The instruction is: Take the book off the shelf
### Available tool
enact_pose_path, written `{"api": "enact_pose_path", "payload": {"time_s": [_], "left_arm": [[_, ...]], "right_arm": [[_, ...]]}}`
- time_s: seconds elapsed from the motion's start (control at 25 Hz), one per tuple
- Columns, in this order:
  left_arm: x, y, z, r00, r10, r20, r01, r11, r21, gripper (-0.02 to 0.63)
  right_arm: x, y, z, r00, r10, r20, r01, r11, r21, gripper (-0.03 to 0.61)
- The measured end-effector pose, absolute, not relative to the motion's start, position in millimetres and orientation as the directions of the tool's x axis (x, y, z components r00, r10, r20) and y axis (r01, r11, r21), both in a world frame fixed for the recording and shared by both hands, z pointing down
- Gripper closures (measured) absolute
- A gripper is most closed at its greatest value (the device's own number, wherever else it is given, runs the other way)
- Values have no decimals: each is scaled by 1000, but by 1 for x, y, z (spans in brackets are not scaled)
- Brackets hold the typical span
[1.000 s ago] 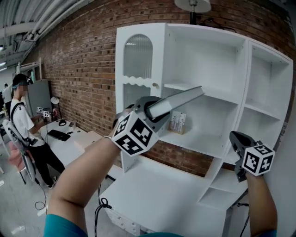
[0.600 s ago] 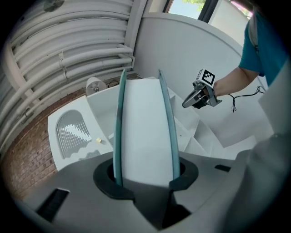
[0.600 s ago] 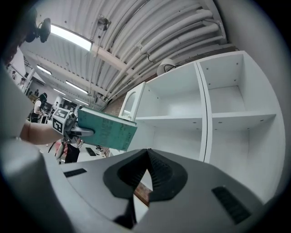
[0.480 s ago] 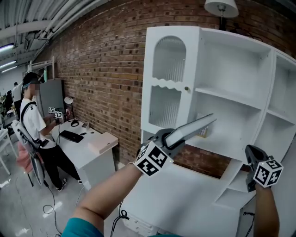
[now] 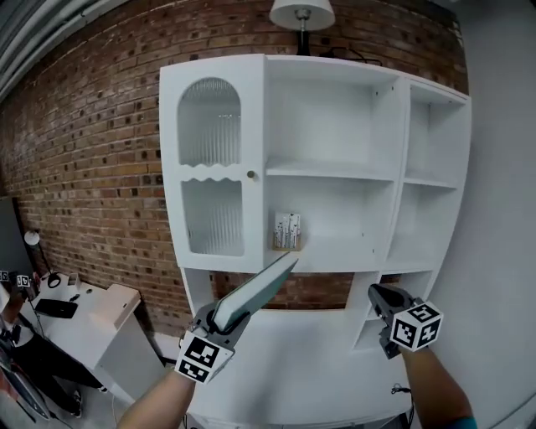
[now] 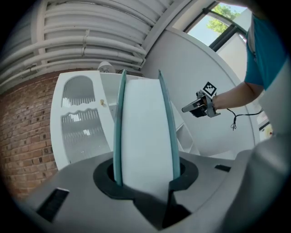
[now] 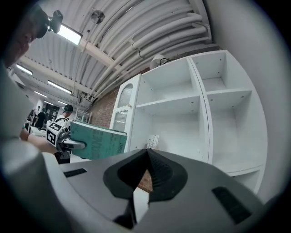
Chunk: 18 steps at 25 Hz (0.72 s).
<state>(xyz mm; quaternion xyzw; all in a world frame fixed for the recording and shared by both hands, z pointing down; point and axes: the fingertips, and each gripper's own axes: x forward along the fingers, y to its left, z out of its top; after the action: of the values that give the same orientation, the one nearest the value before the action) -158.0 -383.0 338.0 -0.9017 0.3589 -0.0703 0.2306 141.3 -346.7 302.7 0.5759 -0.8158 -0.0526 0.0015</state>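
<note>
A teal-covered book (image 5: 255, 289) sticks up edge-on from my left gripper (image 5: 224, 325), low and left of centre in the head view, below and in front of the white shelf unit (image 5: 335, 172). In the left gripper view its white page edge (image 6: 143, 132) fills the gap between the jaws, which are shut on it. The right gripper view shows the book's teal cover (image 7: 97, 143) at the left. My right gripper (image 5: 374, 291) hovers at the lower right, shut and empty (image 7: 148, 154). Two or three small books (image 5: 286, 232) still stand on the middle shelf.
The shelf unit has a ribbed-glass door (image 5: 209, 167) at its left and stands against a brick wall (image 5: 92, 126). A lamp (image 5: 301, 12) sits on top. A white counter (image 5: 318, 373) lies beneath the shelves, and a desk (image 5: 84, 314) stands at the far left.
The view has swung to face the shelf unit squarely. Both grippers now sit lower in the picture, and the left gripper still holds the book, farther from the shelf.
</note>
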Motion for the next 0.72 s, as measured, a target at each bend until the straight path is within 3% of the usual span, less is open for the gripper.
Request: {"api": "enact_pose_path", "payload": {"time_s": [0.72], "left_arm": [[-137, -334, 465, 582, -813, 11, -811, -581, -74, 445]], "right_arm": [[205, -318, 416, -447, -893, 59, -893, 449, 35, 557]]}}
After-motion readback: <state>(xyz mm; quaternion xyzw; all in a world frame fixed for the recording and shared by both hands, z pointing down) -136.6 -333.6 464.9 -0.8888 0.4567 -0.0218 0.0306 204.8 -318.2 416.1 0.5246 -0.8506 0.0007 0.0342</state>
